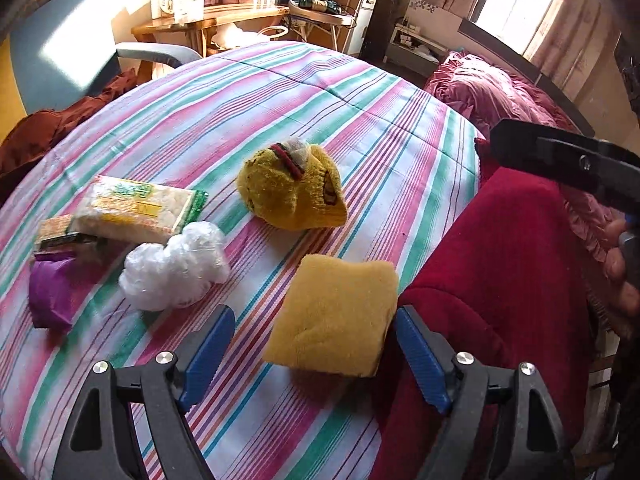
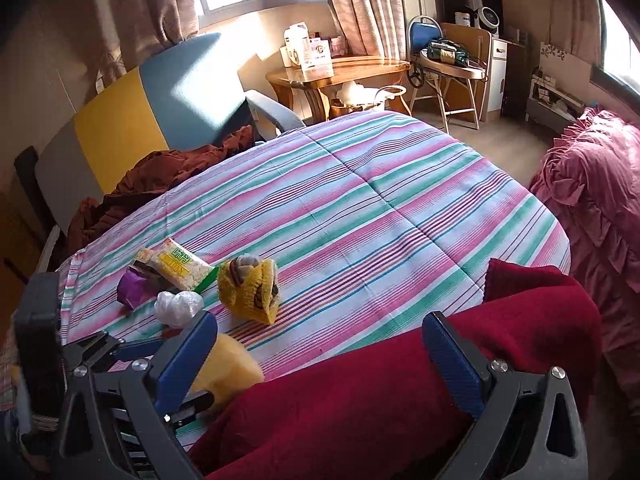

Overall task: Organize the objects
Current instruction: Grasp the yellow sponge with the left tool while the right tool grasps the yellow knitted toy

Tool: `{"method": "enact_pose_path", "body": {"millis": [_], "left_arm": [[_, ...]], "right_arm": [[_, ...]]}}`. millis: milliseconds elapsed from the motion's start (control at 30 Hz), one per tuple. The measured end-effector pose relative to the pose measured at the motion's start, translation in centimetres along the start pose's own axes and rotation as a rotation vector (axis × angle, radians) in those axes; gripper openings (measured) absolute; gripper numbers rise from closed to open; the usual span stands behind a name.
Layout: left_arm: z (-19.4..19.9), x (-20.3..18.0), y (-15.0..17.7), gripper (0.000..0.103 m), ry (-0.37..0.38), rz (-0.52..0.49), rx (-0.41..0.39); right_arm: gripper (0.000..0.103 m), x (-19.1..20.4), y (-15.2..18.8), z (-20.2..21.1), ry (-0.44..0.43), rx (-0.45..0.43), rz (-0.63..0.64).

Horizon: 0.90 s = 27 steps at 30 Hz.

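Now yellow sponge (image 1: 334,316), soft, squarish, btwn wide-open left jaws, right jaws open too, over red cloth (image 2: 380,396)

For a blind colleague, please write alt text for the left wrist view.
The open left gripper hovers over a yellow sponge on a striped bedspread. Beyond lie a yellow knitted hat, a crumpled plastic bag and snack packets.

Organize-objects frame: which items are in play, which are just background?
In play:
- yellow sponge, between the open left claw
- yellow knit hat
- crumpled clear plastic bag
- snack packet
- purple wrapper

Background:
- red blanket
- armchair
- wooden desk
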<state>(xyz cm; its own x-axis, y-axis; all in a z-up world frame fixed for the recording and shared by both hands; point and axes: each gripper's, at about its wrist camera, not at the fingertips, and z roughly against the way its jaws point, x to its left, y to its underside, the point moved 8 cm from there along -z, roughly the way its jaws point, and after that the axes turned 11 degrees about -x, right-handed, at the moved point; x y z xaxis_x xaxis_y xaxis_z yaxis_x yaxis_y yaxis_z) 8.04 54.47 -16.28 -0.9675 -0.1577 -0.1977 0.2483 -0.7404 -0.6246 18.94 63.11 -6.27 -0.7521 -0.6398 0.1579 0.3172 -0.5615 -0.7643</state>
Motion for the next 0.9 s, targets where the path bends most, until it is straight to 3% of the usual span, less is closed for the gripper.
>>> {"method": "enact_pose_path", "body": {"millis": [67, 133, 233, 333, 633, 667, 767, 833, 900], "left_arm": [[-0.6, -0.2, 0.5, 0.059, 0.062, 0.035, 0.030], [-0.1, -0.3, 1.0, 0.056, 0.066, 0.023, 0.017], [1.6, 0.1, 1.8, 0.054, 0.057, 0.014, -0.009], [3.7, 2.0, 2.9, 0.054, 0.029, 0.068, -0.031], [9.6, 9.2, 7.8, 0.055, -0.177, 0.232, -0.070], [9.9, 9.6, 8.5, 0.055, -0.198, 0.235, -0.072], [10.1, 10.4, 9.7, 0.055, -0.204, 0.263, -0.075], [10.3, 10.4, 9.8, 0.055, -0.199, 0.279, -0.090], [10.7, 10.2, 9.8, 0.055, -0.198, 0.281, -0.098]], "right_arm": [[0.103, 0.7, -0.1, -0.7, -0.006, 0.020, 0.030], [0.103, 1.8, -0.2, -1.5, -0.021, 0.045, 0.068], [0.103, 3.6, -0.1, -3.3, -0.033, 0.116, 0.134], [0.103, 5.2, 0.1, -5.4, -0.044, 0.184, 0.183], [0.102, 7.2, 0.9, -12.7, -0.025, 0.372, 0.212], [0.098, 7.2, 1.2, -13.5, -0.018, 0.397, 0.212], [0.063, 7.8, 2.7, -14.8, -0.053, 0.492, 0.217], [0.057, 7.9, 3.1, -14.9, -0.055, 0.506, 0.230], [0.050, 7.8, 2.4, -14.3, -0.039, 0.459, 0.235]]}}
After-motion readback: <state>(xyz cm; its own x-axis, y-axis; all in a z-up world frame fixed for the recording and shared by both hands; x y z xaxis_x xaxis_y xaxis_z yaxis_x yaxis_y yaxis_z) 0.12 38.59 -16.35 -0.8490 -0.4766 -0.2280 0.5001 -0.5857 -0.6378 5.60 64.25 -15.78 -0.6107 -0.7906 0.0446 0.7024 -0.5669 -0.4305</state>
